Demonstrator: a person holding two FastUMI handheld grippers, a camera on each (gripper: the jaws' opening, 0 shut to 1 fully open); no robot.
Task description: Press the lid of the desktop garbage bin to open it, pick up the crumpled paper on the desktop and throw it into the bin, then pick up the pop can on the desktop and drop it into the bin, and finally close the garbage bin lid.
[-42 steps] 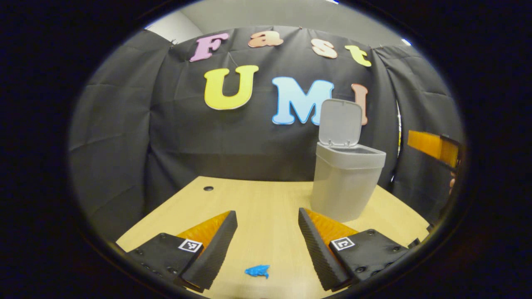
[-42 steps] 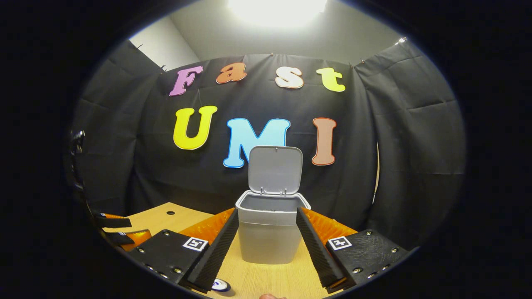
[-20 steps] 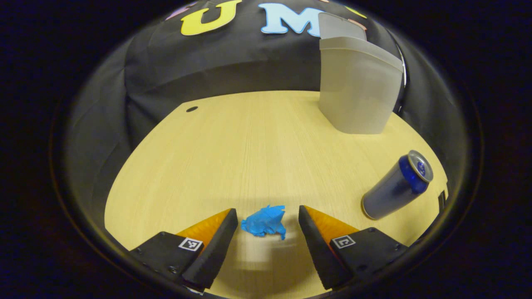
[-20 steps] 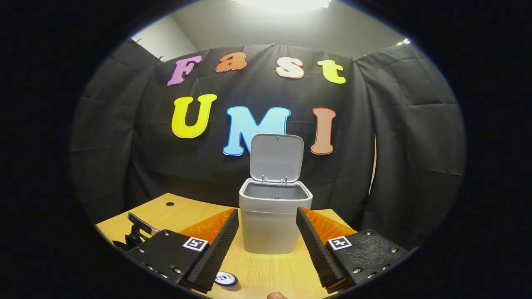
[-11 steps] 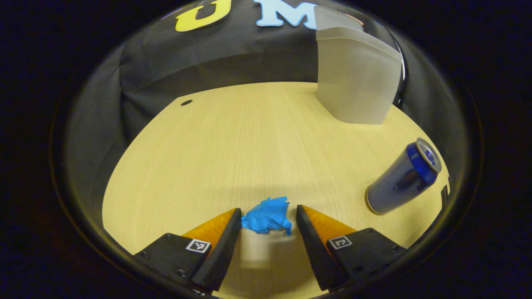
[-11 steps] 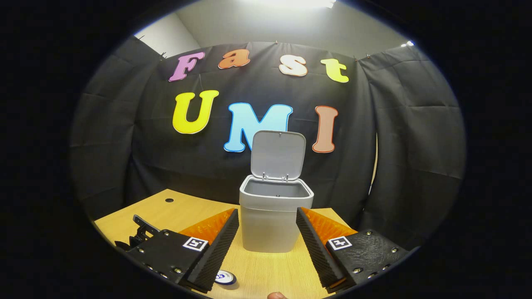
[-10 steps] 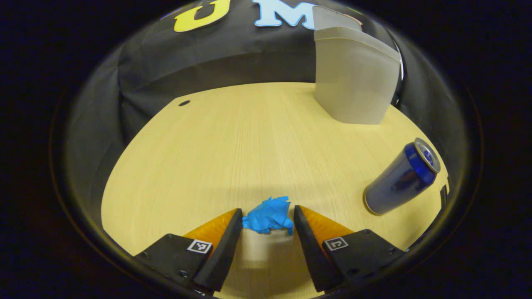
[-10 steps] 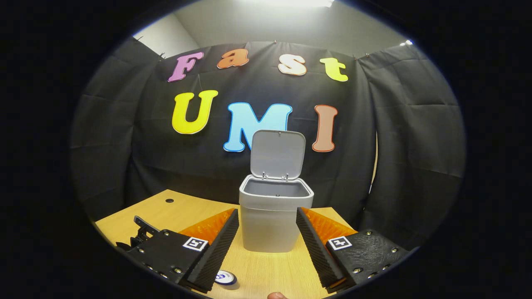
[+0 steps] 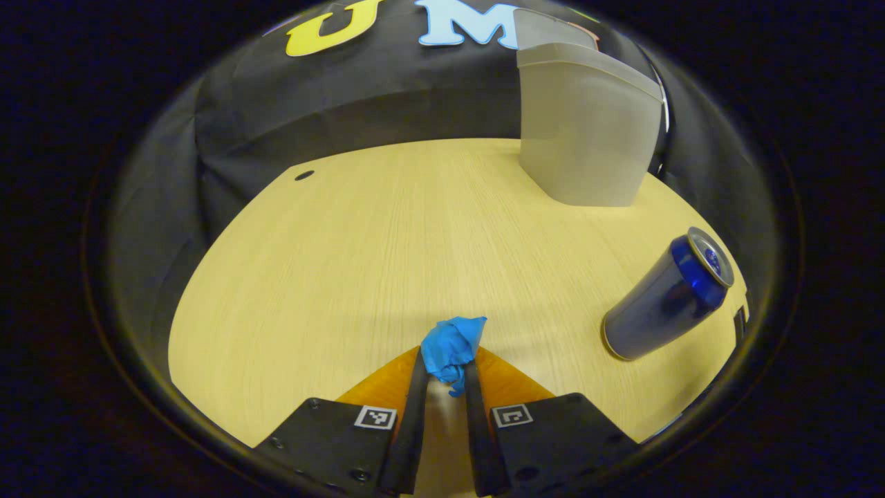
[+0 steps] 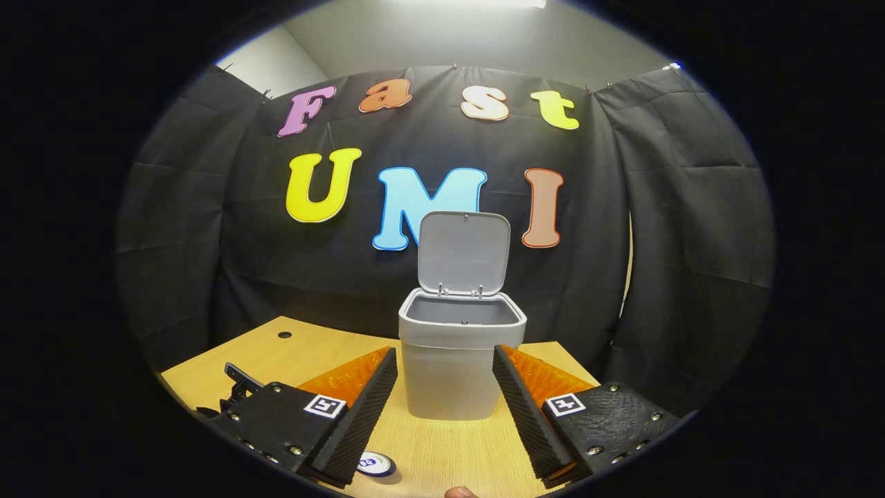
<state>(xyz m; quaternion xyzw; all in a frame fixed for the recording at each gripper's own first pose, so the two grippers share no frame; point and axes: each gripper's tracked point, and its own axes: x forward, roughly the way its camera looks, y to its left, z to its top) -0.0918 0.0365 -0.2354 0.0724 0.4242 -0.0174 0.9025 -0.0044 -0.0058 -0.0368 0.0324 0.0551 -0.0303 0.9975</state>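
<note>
While the bin [image 10: 462, 360] stands on the worktop [image 9: 387, 235] with its lid [image 10: 464, 253] tipped up and back, its open mouth faces the right gripper view, and the part of its inside that shows there holds nothing. In that view the right gripper [image 10: 442, 394] has its fingers [image 10: 363, 408] spread wide, the bin just beyond and between them, not touched by either. The top of the pop can [image 10: 377, 462] shows low beside the inner edge of the left-hand finger.

In the left gripper view the left gripper [image 9: 446, 373] has its fingers [image 9: 415, 422] drawn nearly together, pinching the blue crumpled paper [image 9: 451, 348] at their tips. The paper bulges out ahead of the tips, low over the worktop; whether it touches the surface cannot be told. The pop can [image 9: 664, 297] stands well off to the right of the fingers, and the bin [image 9: 584, 131] stands far ahead and to the right, near the worktop's back edge.

Half a second ago the left fingers stood apart on either side of the paper; now they have closed on it, squeezing it narrower and taller. The right gripper has barely shifted, and the bin, its lid and the can sit as before.
</note>
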